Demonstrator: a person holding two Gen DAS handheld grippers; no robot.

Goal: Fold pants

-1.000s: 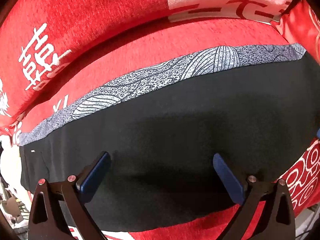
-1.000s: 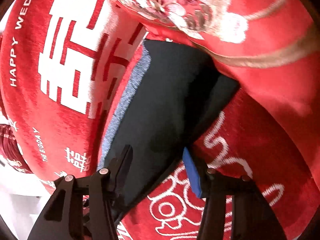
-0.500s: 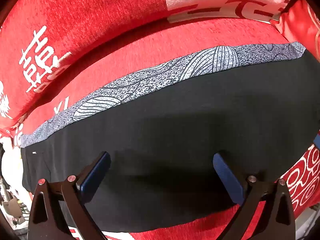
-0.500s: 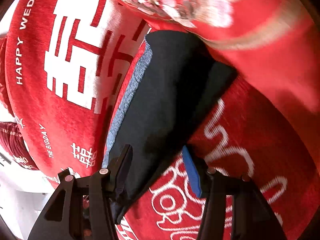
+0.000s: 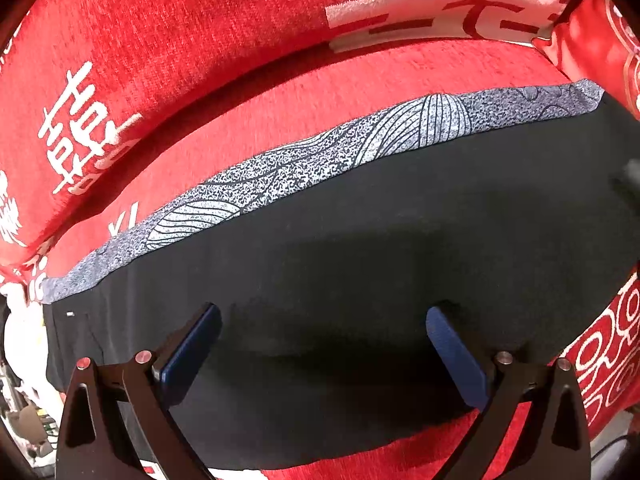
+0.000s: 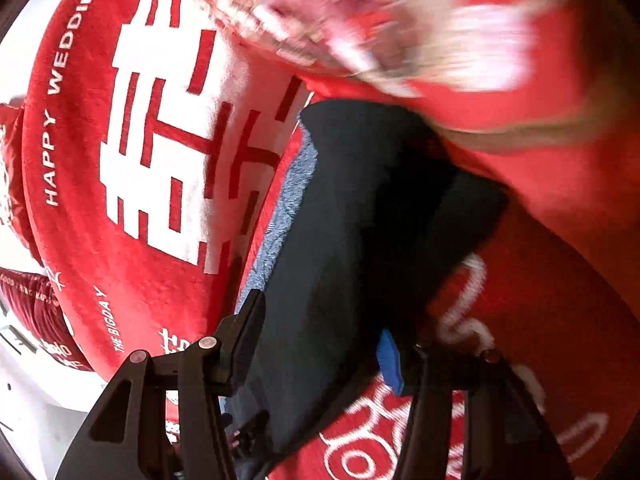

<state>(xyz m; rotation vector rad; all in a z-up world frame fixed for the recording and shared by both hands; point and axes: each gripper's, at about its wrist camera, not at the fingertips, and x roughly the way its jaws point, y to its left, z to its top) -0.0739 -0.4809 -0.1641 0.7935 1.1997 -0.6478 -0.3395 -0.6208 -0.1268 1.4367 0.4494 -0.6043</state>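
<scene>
- One pair of black pants (image 5: 360, 248) lies flat on a red sofa seat (image 5: 304, 104), ahead of and under the left fingers (image 5: 196, 344).
- One grey patterned strip (image 5: 320, 156) runs along the pants' far edge.
- Left gripper (image 5: 322, 344): two fingers spread wide, nothing between the pads, hovering over the cloth.
- Right gripper (image 6: 320, 344): two fingers apart, pants (image 6: 360, 220) passing between them; cannot tell if gripped.
- Red cushion (image 6: 132, 152) left of the right fingers; view blurred at top.
</scene>
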